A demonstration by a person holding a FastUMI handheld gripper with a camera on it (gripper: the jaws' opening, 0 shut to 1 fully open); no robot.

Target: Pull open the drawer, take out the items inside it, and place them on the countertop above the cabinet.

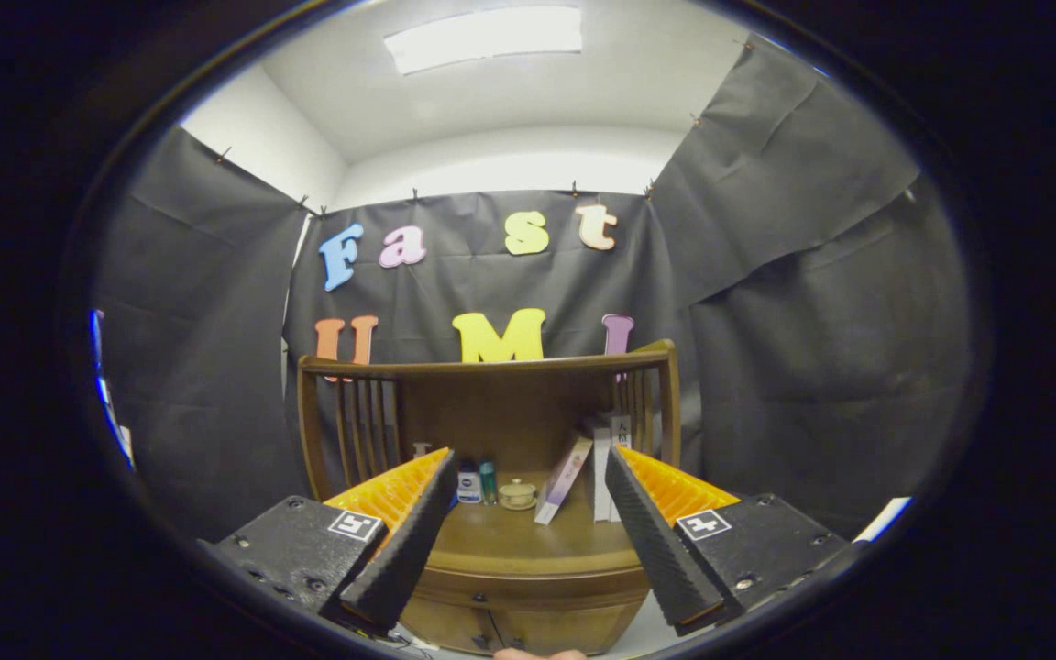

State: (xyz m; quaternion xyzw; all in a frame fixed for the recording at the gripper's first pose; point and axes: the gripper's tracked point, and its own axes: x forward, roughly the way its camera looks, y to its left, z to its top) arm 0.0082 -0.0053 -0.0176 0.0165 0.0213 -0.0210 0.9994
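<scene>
The gripper (528, 541) hangs wide open with nothing in it, its two black ribbed fingers (409, 550) splayed apart above the front of a wooden cabinet (528, 587); the drawer front (510, 628) sits low between the fingertips, apparently closed, though little of it can be seen; what lies inside is hidden. The countertop (528, 536) stretches away between the fingers to a railed wooden back (491, 367); on it, beyond the fingers, stand two small bottles (477, 482) side by side, a small lidded cup (517, 493) just beside them, a leaning book (564, 479) and upright white boxes (603, 467) against the slatted side rail (652, 403). Black cloth (812, 321) drapes the booth behind; a ceiling light (484, 37) glows overhead.
</scene>
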